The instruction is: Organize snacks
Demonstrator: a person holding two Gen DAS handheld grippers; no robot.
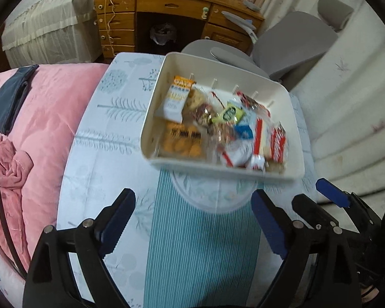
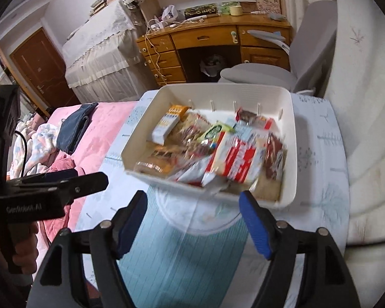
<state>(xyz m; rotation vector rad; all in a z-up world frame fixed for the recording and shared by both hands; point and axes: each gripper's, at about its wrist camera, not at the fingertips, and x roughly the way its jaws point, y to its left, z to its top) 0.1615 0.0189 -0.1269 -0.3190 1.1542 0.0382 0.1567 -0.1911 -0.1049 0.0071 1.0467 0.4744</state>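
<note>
A white plastic bin (image 1: 292, 131) sits on a small table and holds several snack packs. Among them are an orange-and-white carton (image 1: 175, 100), a tray of orange biscuits (image 1: 183, 141), a green packet (image 1: 228, 114) and red-and-white wrappers (image 1: 277, 143). The bin shows in the right wrist view too (image 2: 288, 154), with the carton (image 2: 166, 124) and a red-and-white pack (image 2: 240, 160). My left gripper (image 1: 192, 220) is open and empty, short of the bin's near wall. My right gripper (image 2: 192, 220) is open and empty, just before the bin's near rim. It also shows at the right of the left wrist view (image 1: 320, 197).
The table carries a pale leaf-print cloth (image 1: 110, 138) with a teal striped runner (image 1: 200, 251). A pink quilt (image 1: 54, 107) with a dark blue garment (image 1: 9, 102) lies left. A grey chair (image 1: 282, 48), a wooden desk (image 1: 172, 10) and a white padded surface (image 1: 351, 118) stand behind and right.
</note>
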